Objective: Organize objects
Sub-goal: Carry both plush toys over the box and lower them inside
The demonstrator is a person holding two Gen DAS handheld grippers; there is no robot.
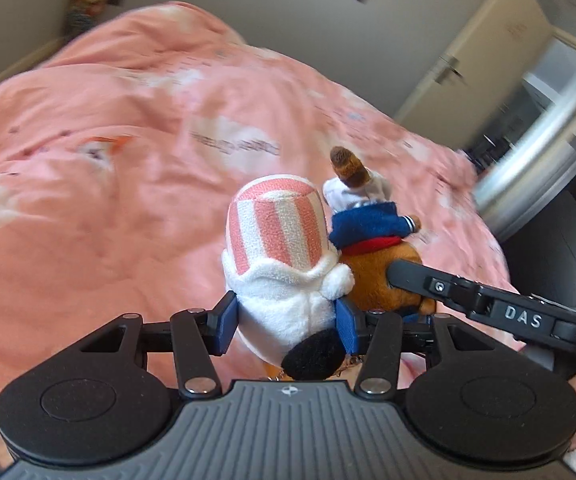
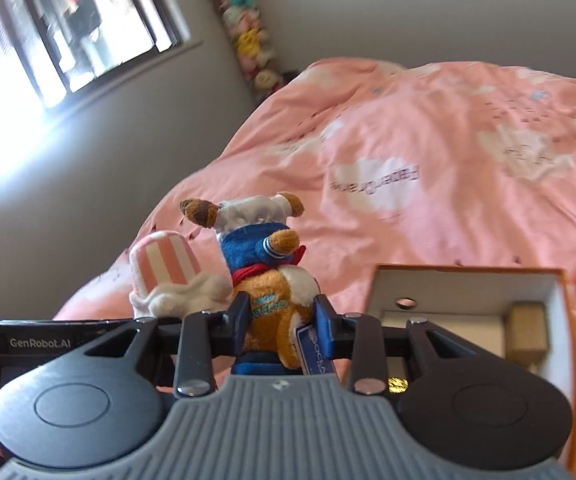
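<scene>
Two soft toys, you are gripping: left gripper [image 1: 286, 316] clamping the pink-striped white plush [image 1: 284, 248], right gripper [image 2: 280, 320] clamping the brown sailor-suited plush [image 2: 272, 280], neither yet in the open cardboard box [image 2: 563, 320] at lower right.

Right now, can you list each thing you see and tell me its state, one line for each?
Left hand-held gripper: shut on the striped plush.
Striped plush: held, lifted above the pink duvet.
Right hand-held gripper: shut on the brown plush.
Brown plush: held, touching the striped plush.
Box: open, on the duvet.
</scene>
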